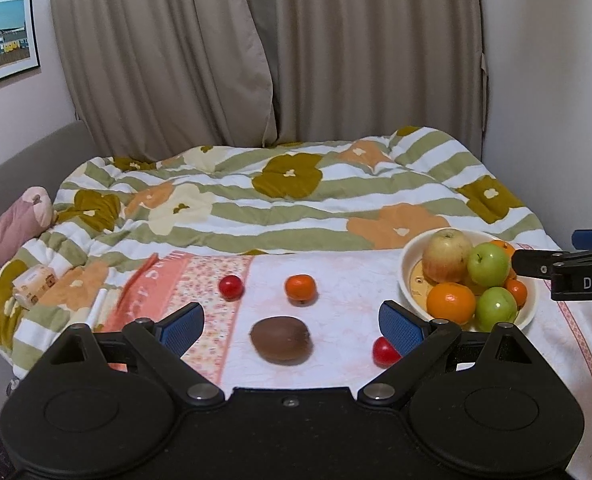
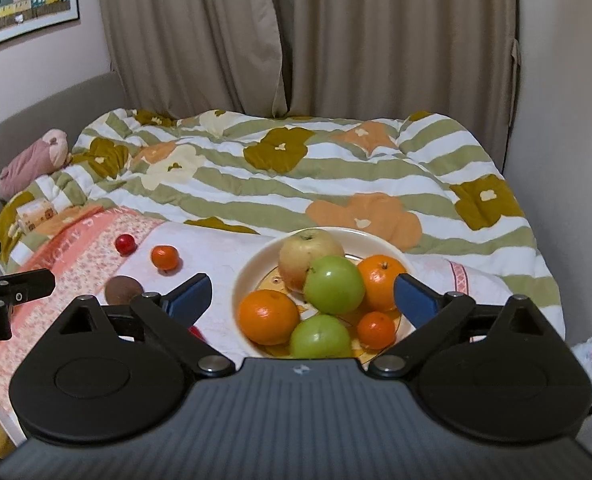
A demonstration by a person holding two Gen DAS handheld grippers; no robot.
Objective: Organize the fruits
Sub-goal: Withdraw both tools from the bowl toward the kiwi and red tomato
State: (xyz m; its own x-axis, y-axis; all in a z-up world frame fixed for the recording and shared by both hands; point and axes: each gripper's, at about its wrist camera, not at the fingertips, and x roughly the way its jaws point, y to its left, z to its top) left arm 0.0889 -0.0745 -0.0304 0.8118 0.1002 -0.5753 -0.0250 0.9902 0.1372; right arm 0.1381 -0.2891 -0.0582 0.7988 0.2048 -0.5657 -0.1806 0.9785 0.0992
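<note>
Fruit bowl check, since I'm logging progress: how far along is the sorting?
Done: the bowl holds six fruits. In hand: nothing; left gripper and right gripper are open. Left on the cloth: kiwi, tangerine and two red fruits.

The pink-and-white towel (image 1: 336, 280) carries the loose fruit, spaced well apart; a kiwi (image 1: 281, 339) lies mid-towel, a tangerine (image 1: 301, 289) beyond it, one cherry tomato (image 1: 231, 287) toward the left floral band, another (image 1: 384, 351) near the front edge, just left of the bowl (image 1: 530, 312); open cloth runs between them all; the bowl fills the towel's right end, heaped with apples and oranges, leaving little free room inside; the right gripper (image 2: 302, 294) hangs wide open over it; past the towel's far edge the floral quilt (image 1: 296, 200) lies bare up to the curtains (image 1: 264, 52); a small carton (image 1: 34, 285) sits off the left edge.
</note>
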